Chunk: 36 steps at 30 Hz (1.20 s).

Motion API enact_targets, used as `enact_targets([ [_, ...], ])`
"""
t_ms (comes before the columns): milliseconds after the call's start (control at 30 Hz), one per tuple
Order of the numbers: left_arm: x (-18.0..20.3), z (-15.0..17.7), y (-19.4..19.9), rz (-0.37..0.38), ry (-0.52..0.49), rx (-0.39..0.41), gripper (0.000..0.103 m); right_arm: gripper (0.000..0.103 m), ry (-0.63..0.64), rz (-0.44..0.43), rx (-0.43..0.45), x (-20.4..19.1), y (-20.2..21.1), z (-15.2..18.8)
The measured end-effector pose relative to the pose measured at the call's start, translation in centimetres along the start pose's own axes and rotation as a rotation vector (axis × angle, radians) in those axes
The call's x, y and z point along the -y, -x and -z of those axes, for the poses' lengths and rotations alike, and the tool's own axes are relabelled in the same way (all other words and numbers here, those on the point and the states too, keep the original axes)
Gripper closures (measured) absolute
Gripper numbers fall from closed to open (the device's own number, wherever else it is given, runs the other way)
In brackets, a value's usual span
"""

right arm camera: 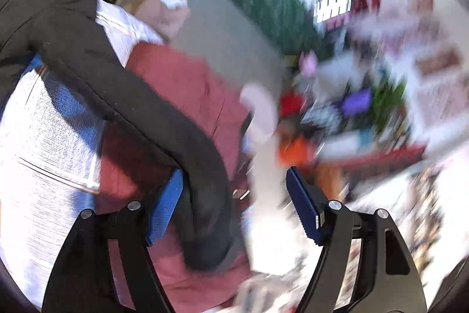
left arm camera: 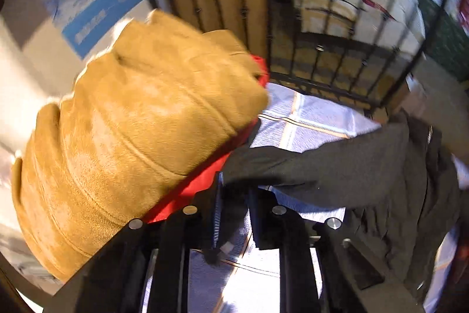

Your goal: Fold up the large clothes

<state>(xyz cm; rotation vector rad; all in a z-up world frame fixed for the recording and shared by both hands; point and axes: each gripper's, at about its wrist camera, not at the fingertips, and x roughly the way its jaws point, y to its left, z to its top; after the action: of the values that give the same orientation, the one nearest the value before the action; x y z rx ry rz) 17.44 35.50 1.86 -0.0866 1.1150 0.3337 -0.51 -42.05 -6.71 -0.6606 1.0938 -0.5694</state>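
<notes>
in the left wrist view, the left gripper (left arm camera: 236, 213) has its fingers (left arm camera: 217, 213) drawn close together, a narrow gap between the blue pads. the edge of a dark grey garment (left arm camera: 337, 166) reaches just to the fingertips, but whether the pads pinch it cannot be told. the garment stretches from there across a pale checked sheet (left arm camera: 307, 113) toward the right, so it looks pulled out to be spread before a fold. a bulky tan suede jacket (left arm camera: 132, 137) with a red lining (left arm camera: 205, 181) fills the left, likely set aside and waiting. a black metal railing (left arm camera: 322, 72) stands behind.

in the right wrist view, much blurred, the right gripper (right arm camera: 234, 207) has its fingers (right arm camera: 165, 210) spread wide. a sleeve-like band of the dark grey garment (right arm camera: 132, 107) runs down between them, lying against the left pad and well clear of the right one, so it is released, not gripped. under it lie a dusty red garment (right arm camera: 181, 84) and the pale checked sheet (right arm camera: 44, 137). the clutter beyond is too smeared to name.
</notes>
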Motion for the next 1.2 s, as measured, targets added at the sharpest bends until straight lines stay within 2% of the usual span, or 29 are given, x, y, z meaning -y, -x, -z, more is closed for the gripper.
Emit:
enact_targets([
  [33,-0.5,-0.2,0.2,0.003,0.026,0.001,0.083,0.031,-0.037,0.005,-0.045,0.4,-0.9,0.4],
  [67,-1.2,-0.4,1.0,-0.017,0.047,0.036,0.071,0.03,-0.085,-0.005,-0.089,1.0,-1.6,1.4],
  [100,-1.5,-0.5,1.9,-0.042,0.052,0.066,0.059,0.029,-0.136,-0.039,-0.107,1.3,-1.8,2.3],
  [133,-1.8,-0.7,3.1,-0.071,0.052,0.102,0.032,0.028,-0.211,-0.102,-0.126,1.8,-1.8,3.5],
  [167,-2.1,-0.9,4.9,-0.094,0.055,0.16,0.025,0.027,-0.254,-0.146,-0.141,1.9,-1.7,4.4],
  [233,-2.7,-1.3,7.2,-0.089,0.057,0.23,0.024,0.027,-0.324,-0.23,-0.152,1.3,-0.9,5.8],
  [267,-2.6,-1.0,8.3,-0.059,0.056,0.246,0.02,0.026,-0.372,-0.294,-0.139,0.9,0.0,6.6],
  [333,-1.6,0.1,9.1,0.013,0.035,0.232,0.016,0.025,-0.424,-0.4,-0.122,-0.6,1.0,6.8],
  [400,0.3,2.2,8.6,0.099,-0.03,0.19,0.015,0.025,-0.469,-0.593,-0.11,-3.3,2.1,7.1],
  [467,3.2,5.6,7.0,0.172,-0.104,0.131,0.011,0.025,-0.498,-0.773,-0.141,-6.7,2.2,6.9],
  [533,5.1,9.4,4.8,0.225,-0.149,0.059,0.011,0.025,-0.515,-0.925,-0.188,-10.6,2.2,6.8],
  [633,7.6,15.8,1.0,0.287,-0.183,-0.091,0.011,0.025,-0.471,-1.008,-0.246,-15.4,2.3,7.1],
  [767,9.5,24.2,-3.1,0.368,-0.204,-0.269,0.011,0.025,-0.371,-1.042,-0.272,-19.0,2.5,7.7],
  [833,11.0,27.9,-4.3,0.353,-0.255,-0.315,0.011,0.025,-0.294,-1.044,-0.251,-20.2,2.8,8.6],
  [967,14.0,31.3,-6.0,0.385,-0.326,-0.372,0.011,0.026,-0.196,-1.037,-0.242,-23.5,3.0,8.1],
  [1033,16.8,33.0,-6.3,0.379,-0.412,-0.367,0.012,0.039,-0.114,-1.038,-0.233,-25.5,4.1,8.0],
  [1067,17.9,33.5,-6.3,0.358,-0.446,-0.352,0.017,0.049,-0.083,-1.012,-0.228,-26.1,4.4,7.8],
  [1100,18.7,33.9,-6.4,0.349,-0.463,-0.346,0.025,0.061,-0.075,-1.002,-0.234,-26.5,4.7,7.6],
  [1133,19.3,34.0,-6.6,0.359,-0.46,-0.357,0.037,0.065,-0.099,-1.023,-0.252,-26.5,4.8,7.4],
  [1167,19.8,34.0,-6.6,0.354,-0.448,-0.362,0.045,0.074,-0.129,-1.049,-0.266,-26.2,4.9,7.3],
  [1200,20.0,33.8,-6.2,0.363,-0.443,-0.353,0.052,0.078,-0.181,-1.1,-0.285,-25.5,4.9,7.2],
])
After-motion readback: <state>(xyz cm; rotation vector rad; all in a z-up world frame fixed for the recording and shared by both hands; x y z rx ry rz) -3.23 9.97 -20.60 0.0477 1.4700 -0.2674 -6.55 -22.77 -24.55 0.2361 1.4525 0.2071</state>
